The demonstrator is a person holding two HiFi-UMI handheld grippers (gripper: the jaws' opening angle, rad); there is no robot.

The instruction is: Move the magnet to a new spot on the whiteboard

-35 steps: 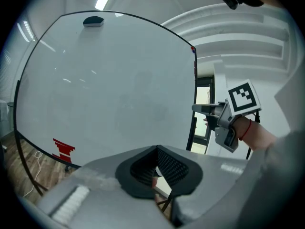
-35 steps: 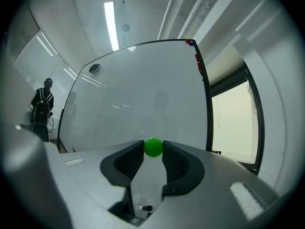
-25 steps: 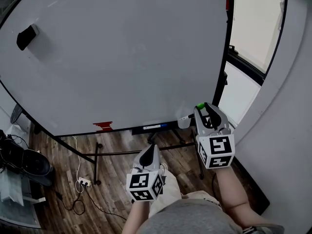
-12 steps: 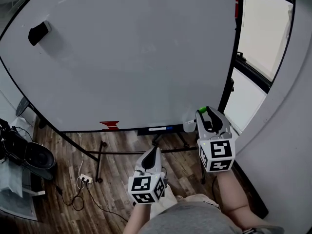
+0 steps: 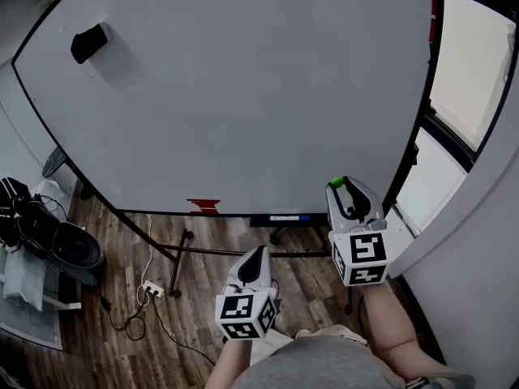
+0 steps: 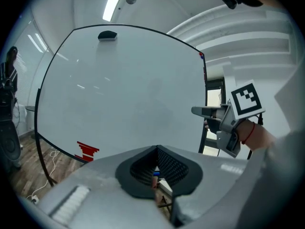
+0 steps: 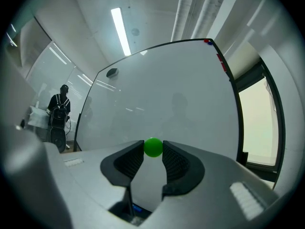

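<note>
Shifted rightward in the head view since a second ago: the whiteboard (image 5: 243,96), with the black block (image 5: 90,43) stuck on it now higher in the upper left of the frame. More of the wood floor (image 5: 203,266) is seen at lower left. Both grippers are found at nearly the same places in the frame as before.

Right gripper (image 5: 339,185): clamped on the green magnet (image 5: 336,183), which is pinched at the very tips of the jaws, as read in the right gripper view (image 7: 153,147). The magnet is held in front of the lower right part of the whiteboard, off its surface.

Left gripper (image 5: 258,251): lower centre of the frame, over the floor. Its jaws are seen closed together at the tips with nothing between them.

Red marks (image 5: 203,207) are noted at the board's bottom edge. A dark ledge (image 5: 280,217) is seen just under that edge; a blue-marked item is lying on it, not identifiable.

A power strip (image 5: 153,291) with cables is noted on the floor at lower left, and a black bag (image 5: 57,245) at far left; its contents cannot be told.
</note>
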